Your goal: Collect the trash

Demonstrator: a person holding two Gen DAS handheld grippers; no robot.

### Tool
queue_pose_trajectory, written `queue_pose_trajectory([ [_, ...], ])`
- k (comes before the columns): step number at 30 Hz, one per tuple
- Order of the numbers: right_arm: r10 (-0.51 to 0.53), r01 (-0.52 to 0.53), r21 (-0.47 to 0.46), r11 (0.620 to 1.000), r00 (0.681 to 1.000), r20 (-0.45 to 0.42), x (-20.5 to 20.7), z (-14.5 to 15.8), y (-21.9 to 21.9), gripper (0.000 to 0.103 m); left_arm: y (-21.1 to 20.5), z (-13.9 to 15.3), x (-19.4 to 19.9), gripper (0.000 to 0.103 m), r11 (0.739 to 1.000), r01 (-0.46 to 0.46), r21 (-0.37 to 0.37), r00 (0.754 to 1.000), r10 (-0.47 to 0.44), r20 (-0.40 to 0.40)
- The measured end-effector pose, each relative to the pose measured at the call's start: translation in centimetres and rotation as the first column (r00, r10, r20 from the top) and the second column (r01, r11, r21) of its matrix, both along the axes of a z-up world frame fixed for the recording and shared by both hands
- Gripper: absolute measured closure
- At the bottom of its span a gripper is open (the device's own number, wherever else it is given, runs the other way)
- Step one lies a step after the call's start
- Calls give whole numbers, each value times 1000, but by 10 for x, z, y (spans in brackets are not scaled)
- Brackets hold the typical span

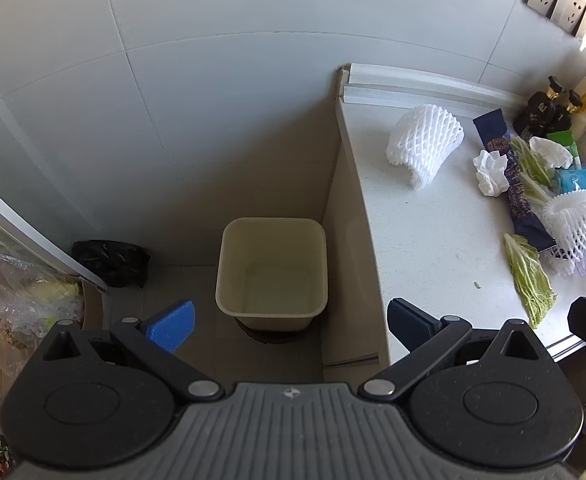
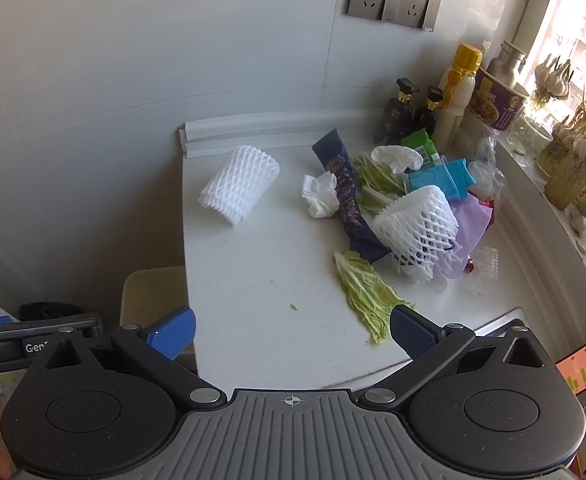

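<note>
Left gripper [image 1: 291,322] hanging with jaws spread wide and nothing between them, hovering over the floor gap to the left of the counter. Right gripper [image 2: 293,332] likewise gaping and empty, hovering at the near edge of the white counter [image 2: 253,280].

Judging the collecting as barely begun: cream bin [image 1: 272,272] sitting on the floor left of the counter, looking empty apart from a faint smear at the bottom. Black bag [image 1: 111,262] slumping further left against the wall.

Everything still waiting on the counter, left to right: foam fruit net [image 2: 239,184] lying alone toward the far left; crumpled tissue [image 2: 320,194] resting just beside the dark blue wrapper [image 2: 347,200]; cabbage leaf [image 2: 367,294] lying nearest, close to the right gripper; second foam net [image 2: 417,226] tipping on the pile, with a purple wrapper [image 2: 471,224] and teal packets [image 2: 441,178] behind.

Reading little: gold characters on the wrapper too blurred to make out; "Gen" showing on the black bar at near left in the right wrist view; bottle labels [image 2: 397,114] illegible.
</note>
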State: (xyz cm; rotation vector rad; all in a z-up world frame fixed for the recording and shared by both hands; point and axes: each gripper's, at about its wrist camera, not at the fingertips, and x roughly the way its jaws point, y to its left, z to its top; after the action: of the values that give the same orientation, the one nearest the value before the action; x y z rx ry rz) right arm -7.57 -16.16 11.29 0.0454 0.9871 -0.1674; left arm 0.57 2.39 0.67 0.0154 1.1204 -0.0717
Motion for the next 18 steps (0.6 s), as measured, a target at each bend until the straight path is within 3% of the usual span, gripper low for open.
queue_pose_trajectory([
  [5,-10,10,9,1000,1000,4,3,-3,-3,0,-5,-3,3,0,1000,15,7,1000,-15,7],
  [10,-16,16,5,1000,999,37,5,-8,-11,0,-12,-3,6,0,999,48,8,996,-48,70],
  [15,1,1,-21,1000,996,91,11,-15,-23,0,-28,-4,18,0,987,151,48,977,-157,142],
  [18,32,-26,-52,998,992,120,16,-23,-33,0,-36,-7,30,0,977,215,12,963,-214,167],
])
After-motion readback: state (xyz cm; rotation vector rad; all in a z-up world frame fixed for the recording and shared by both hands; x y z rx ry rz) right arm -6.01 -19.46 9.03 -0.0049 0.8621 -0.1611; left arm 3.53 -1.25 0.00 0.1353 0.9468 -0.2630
